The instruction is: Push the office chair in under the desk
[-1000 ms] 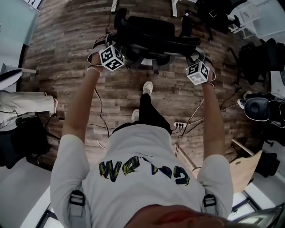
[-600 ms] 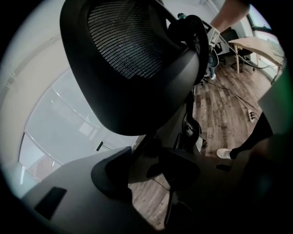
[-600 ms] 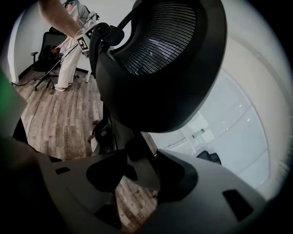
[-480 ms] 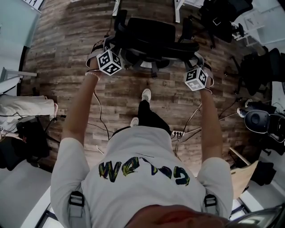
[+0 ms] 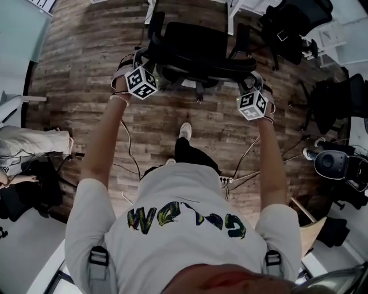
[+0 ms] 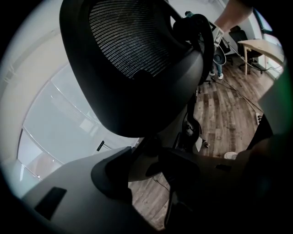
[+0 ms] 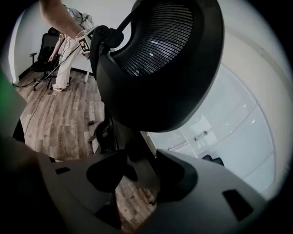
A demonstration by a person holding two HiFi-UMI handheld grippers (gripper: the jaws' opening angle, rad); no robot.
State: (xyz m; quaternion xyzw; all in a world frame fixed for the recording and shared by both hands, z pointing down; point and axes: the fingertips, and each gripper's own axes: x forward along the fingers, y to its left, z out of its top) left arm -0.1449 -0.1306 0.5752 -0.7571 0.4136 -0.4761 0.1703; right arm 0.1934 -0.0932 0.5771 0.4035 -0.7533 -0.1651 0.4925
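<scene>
Where office chair (image 5: pixel 195 43) stands, cables (image 5: pixel 246 174) trail behind.

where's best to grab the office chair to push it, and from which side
Grip the office chair by its backrest frame, one side edge per gripper, coming from behind. The back faces the person, and its frame is thin enough to fit between the jaws; a hold on both sides should keep it rolling straight. The left gripper and right gripper hold it that way.

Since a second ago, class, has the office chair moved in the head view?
Yes. The office chair has rolled up the view, nearer the white desk legs and farther from the power strip.
</scene>
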